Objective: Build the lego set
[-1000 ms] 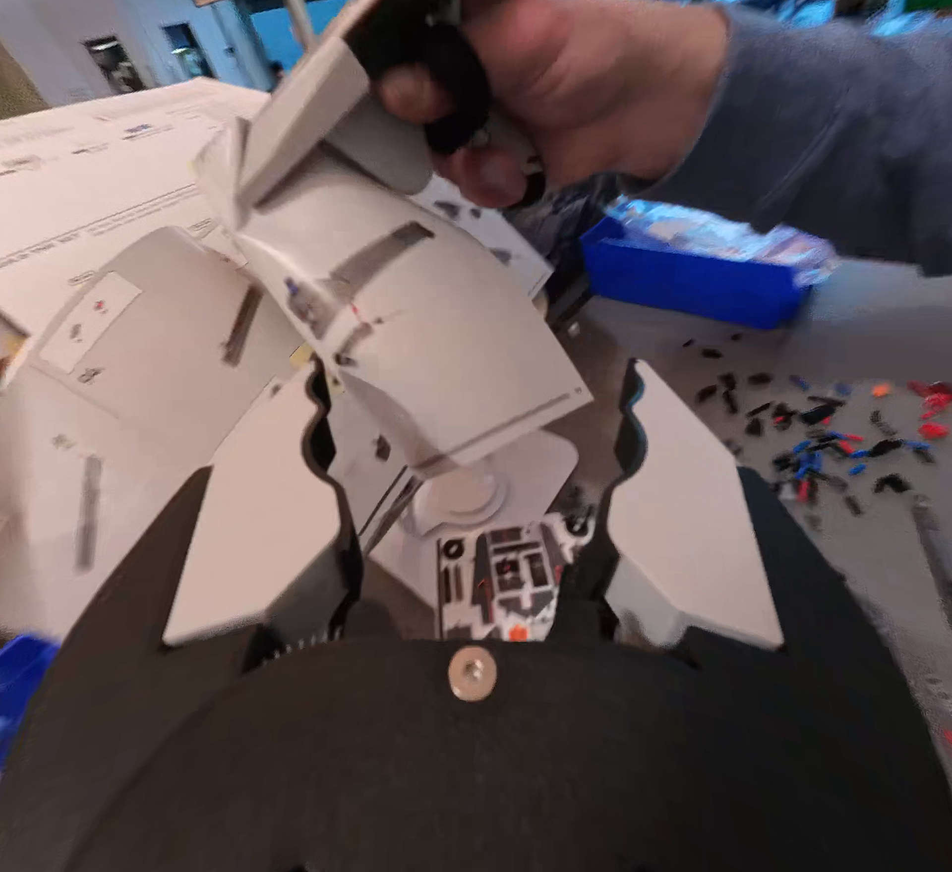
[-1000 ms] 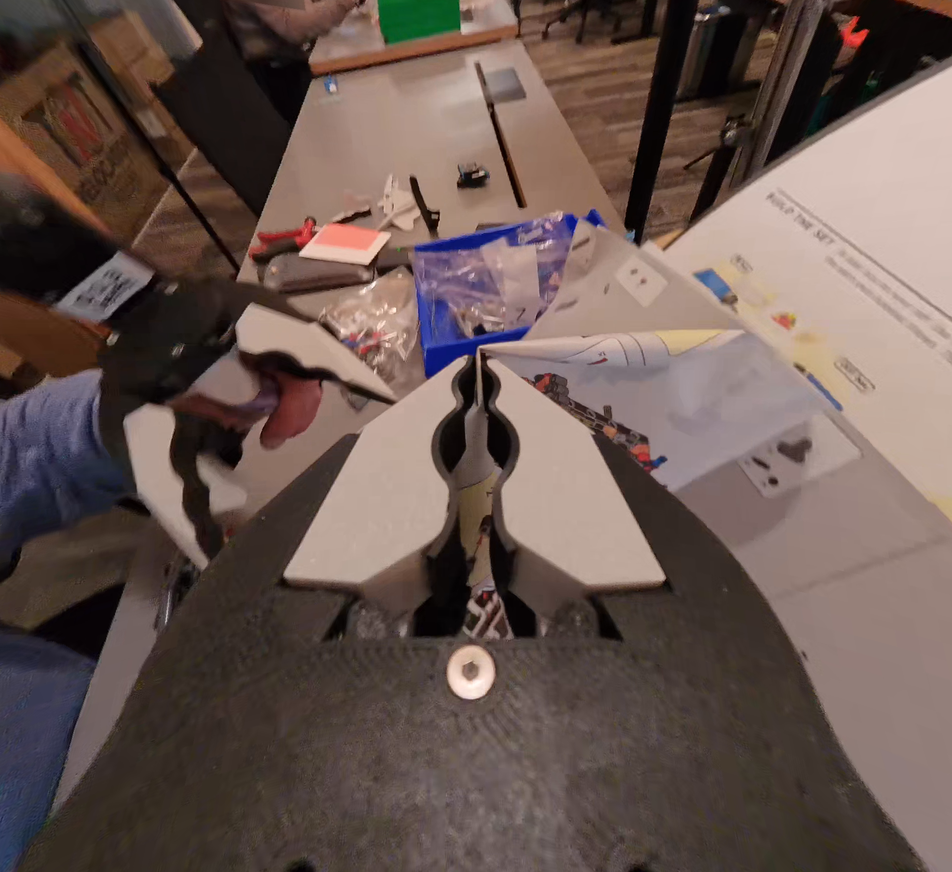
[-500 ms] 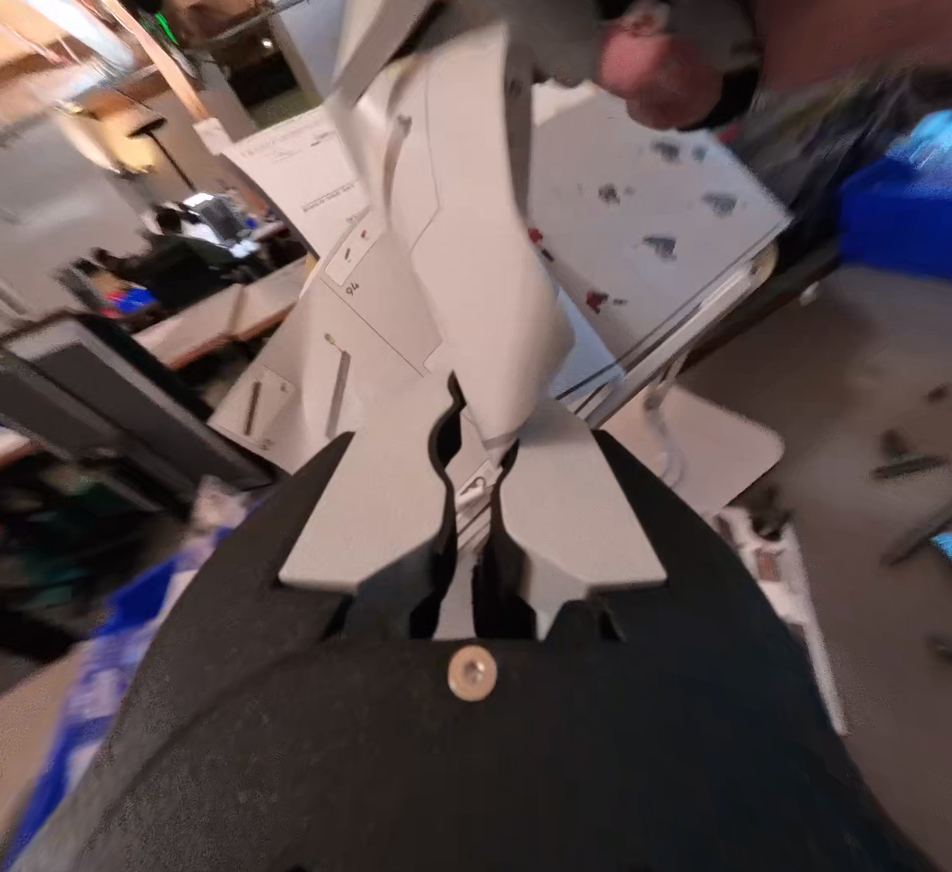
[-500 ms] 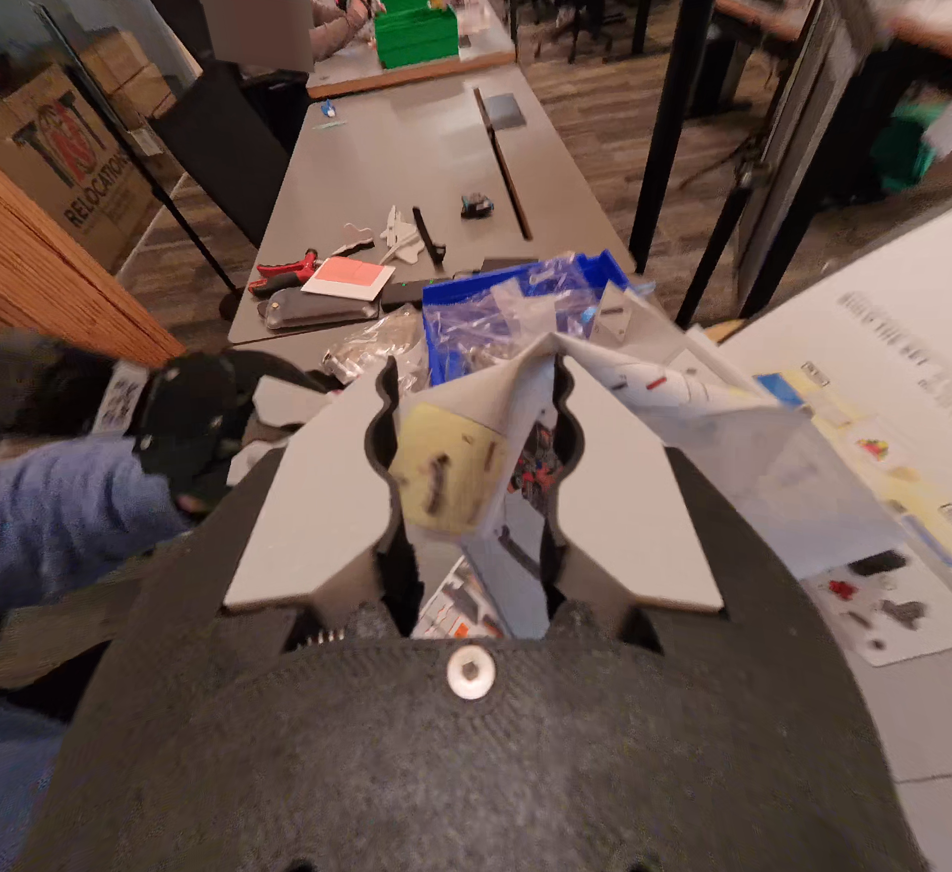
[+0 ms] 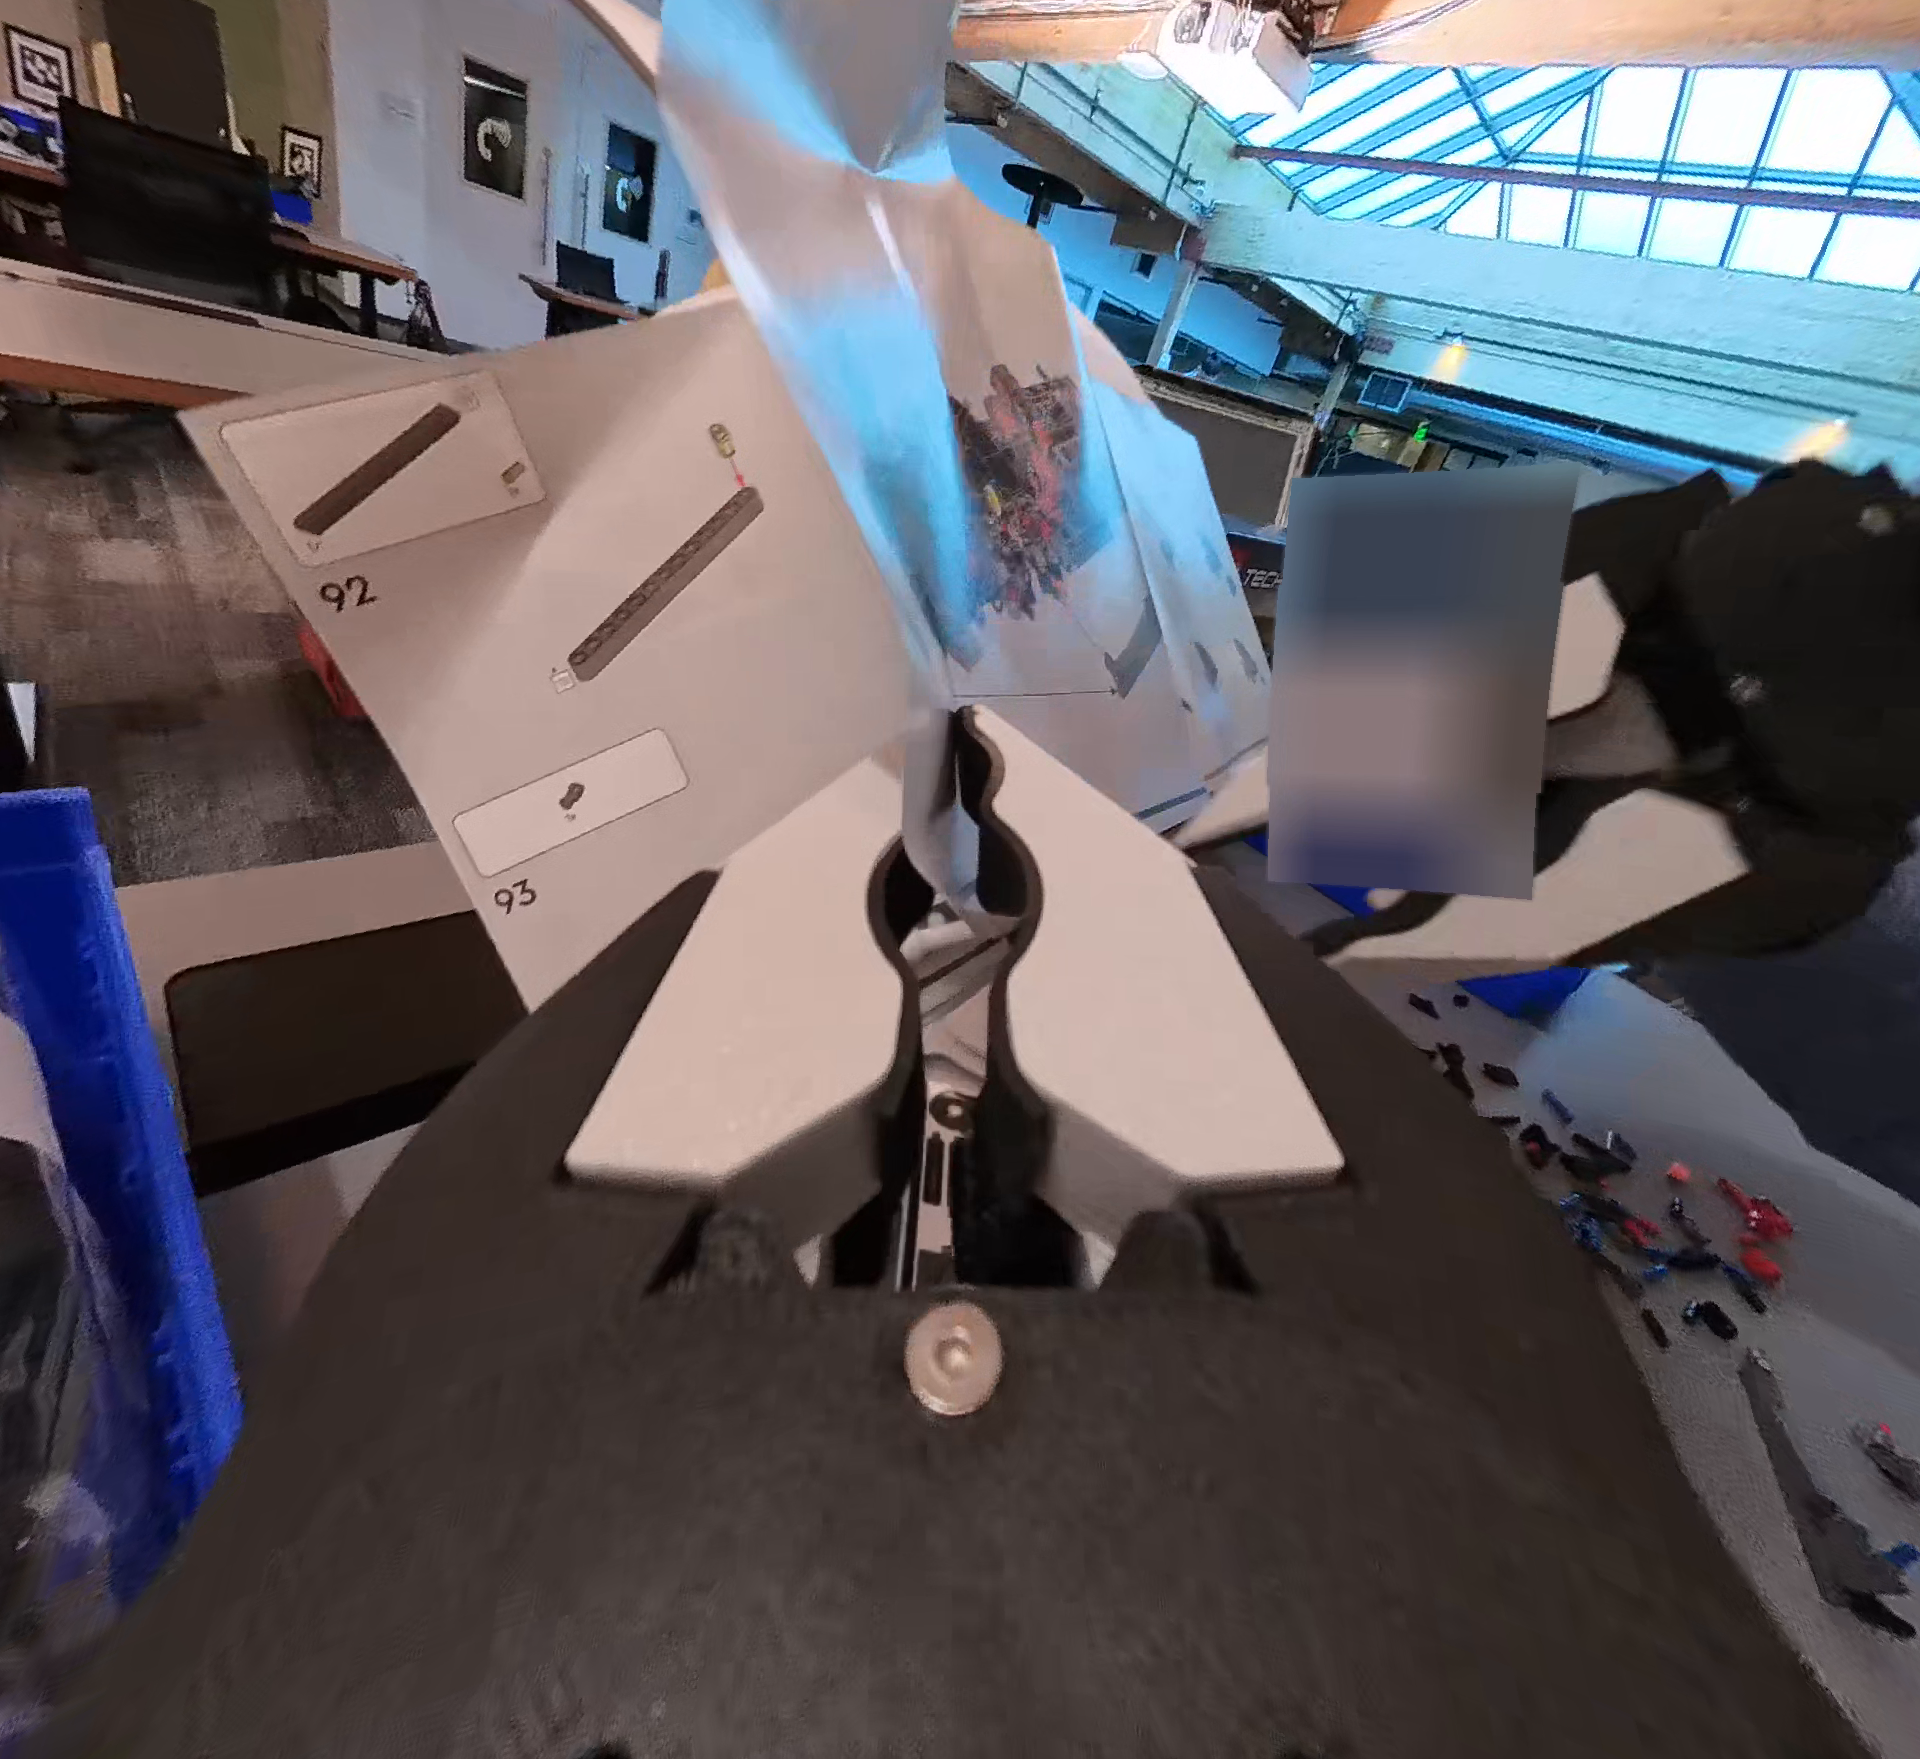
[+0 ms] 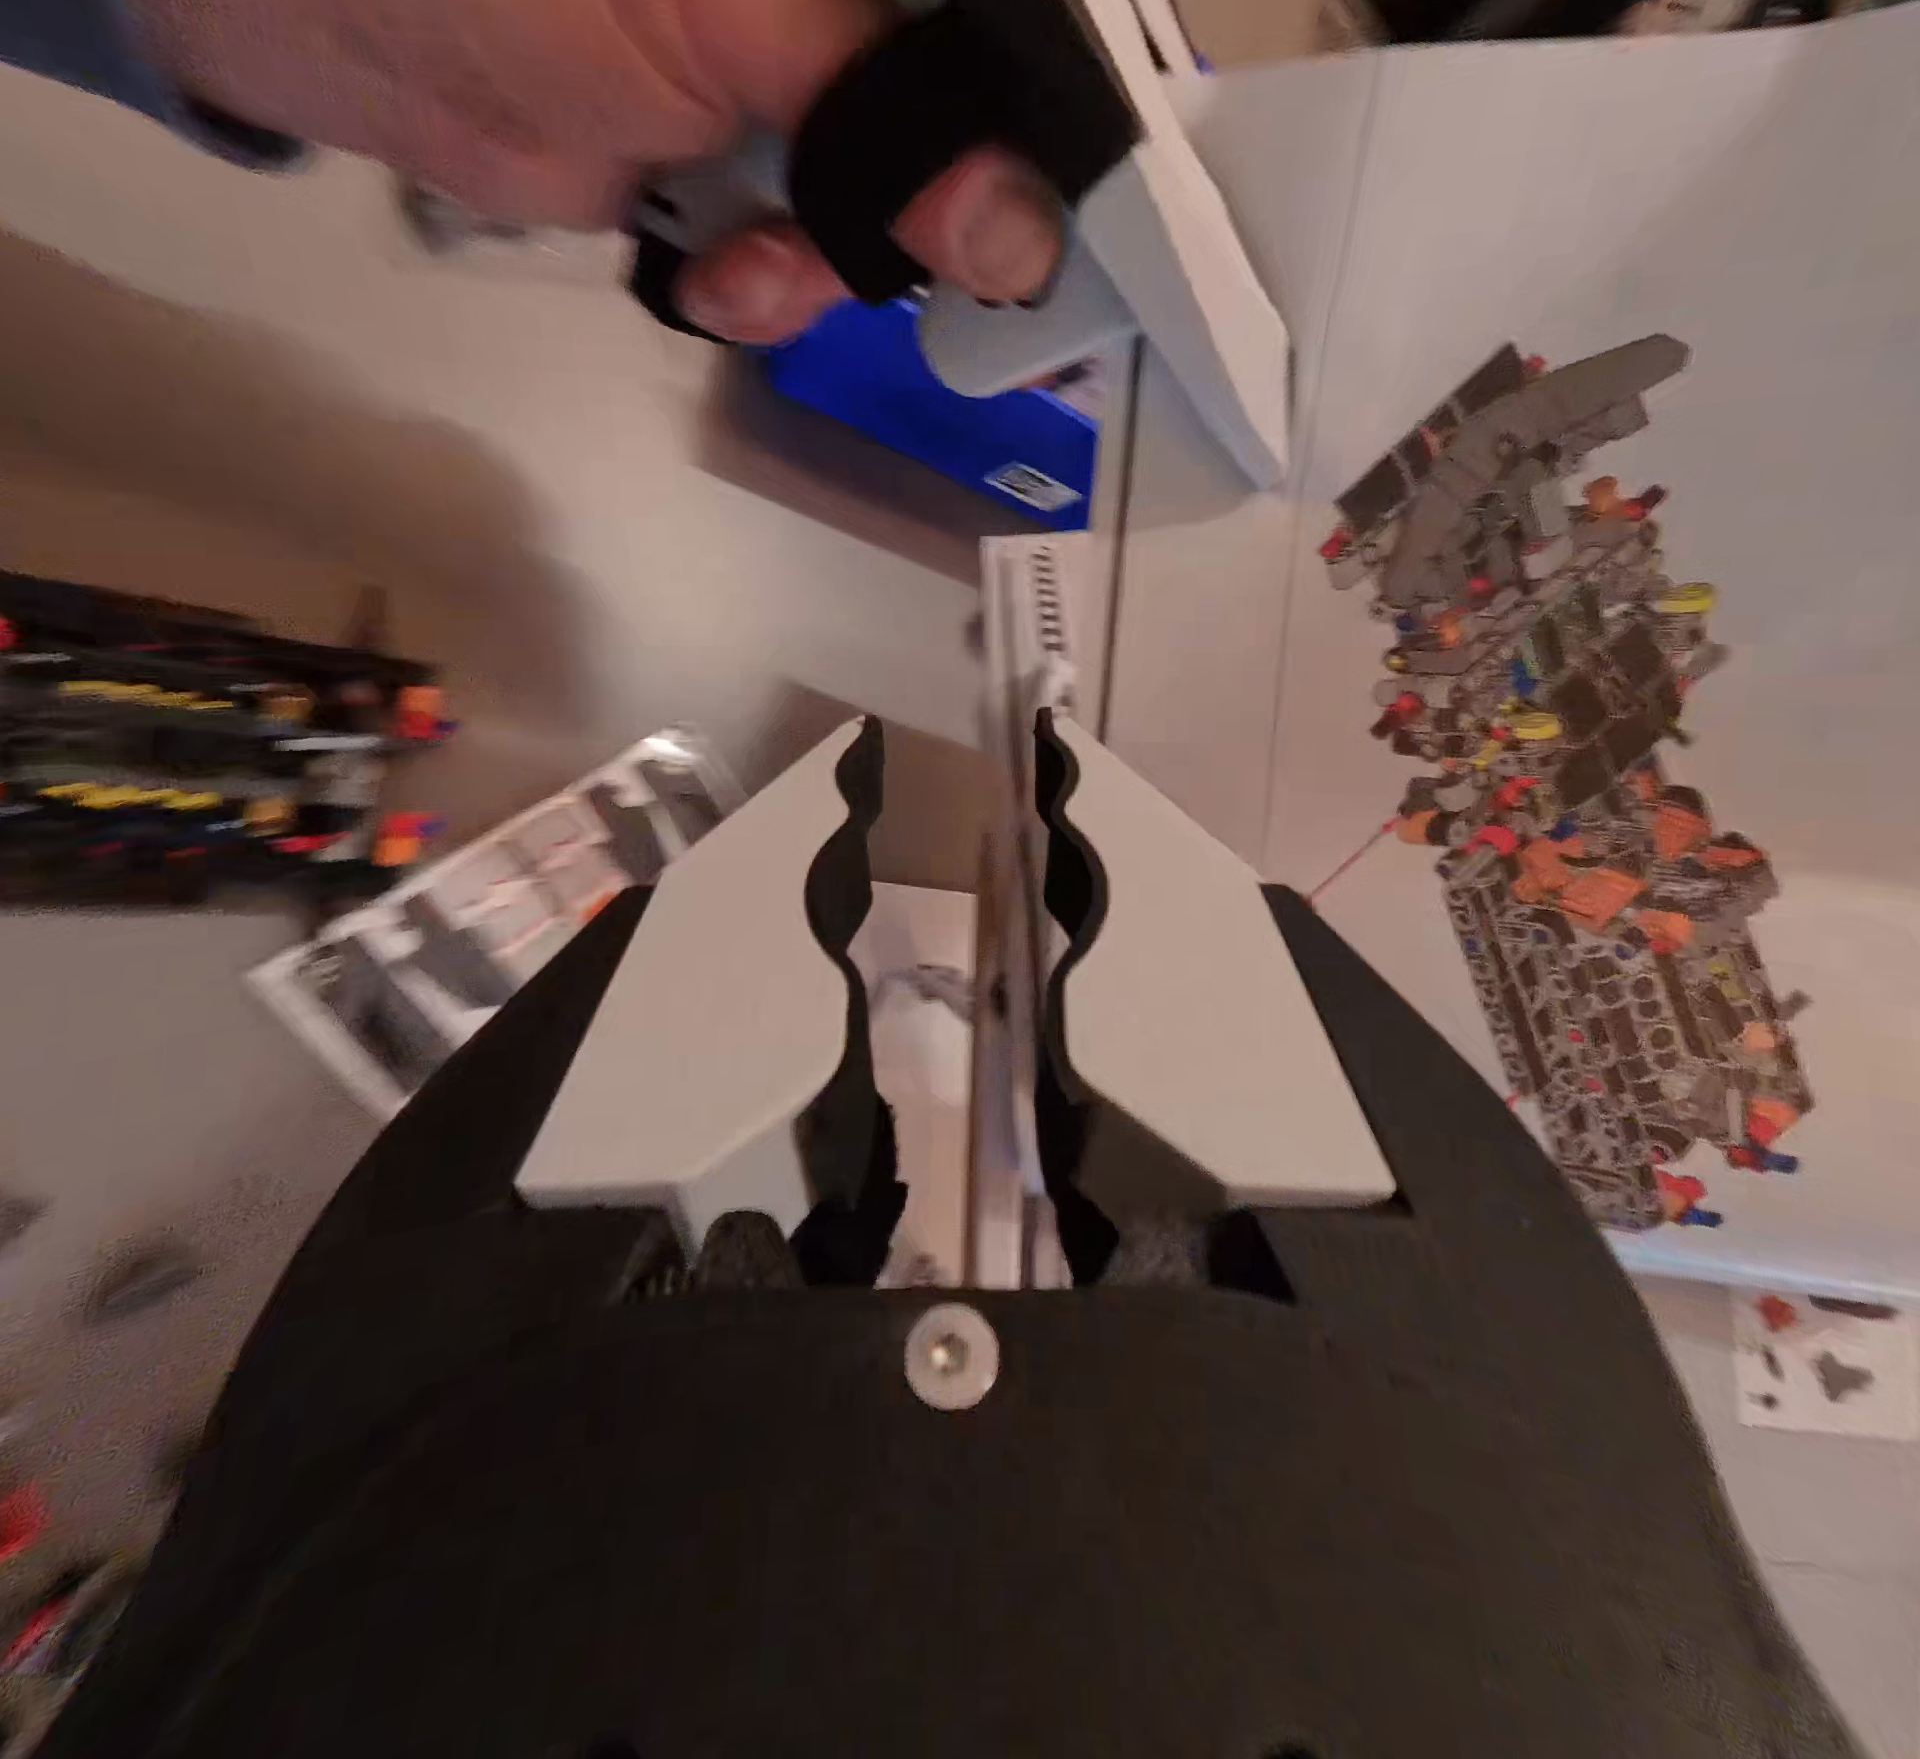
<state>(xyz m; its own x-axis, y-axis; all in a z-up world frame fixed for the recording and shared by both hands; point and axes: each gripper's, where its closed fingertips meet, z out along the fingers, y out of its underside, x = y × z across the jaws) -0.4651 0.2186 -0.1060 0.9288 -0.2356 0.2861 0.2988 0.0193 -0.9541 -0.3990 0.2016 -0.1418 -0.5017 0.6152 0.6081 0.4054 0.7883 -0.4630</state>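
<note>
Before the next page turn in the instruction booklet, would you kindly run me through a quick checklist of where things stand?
1. Left gripper shut on a page of the instruction booklet: ok, the page runs between its closed fingers.
2. Right gripper free of the page: ok, its jaws stand apart, with booklet edges in the gap.
3. Page flat and undamaged: not ok, the lifted sheet is twisted and curled.
4. Pinching a single page only: cannot tell.
5. Loose lego pieces clear of the booklet: ok, they lie apart on the table.
6. Booklet's support steady: cannot tell.
</note>
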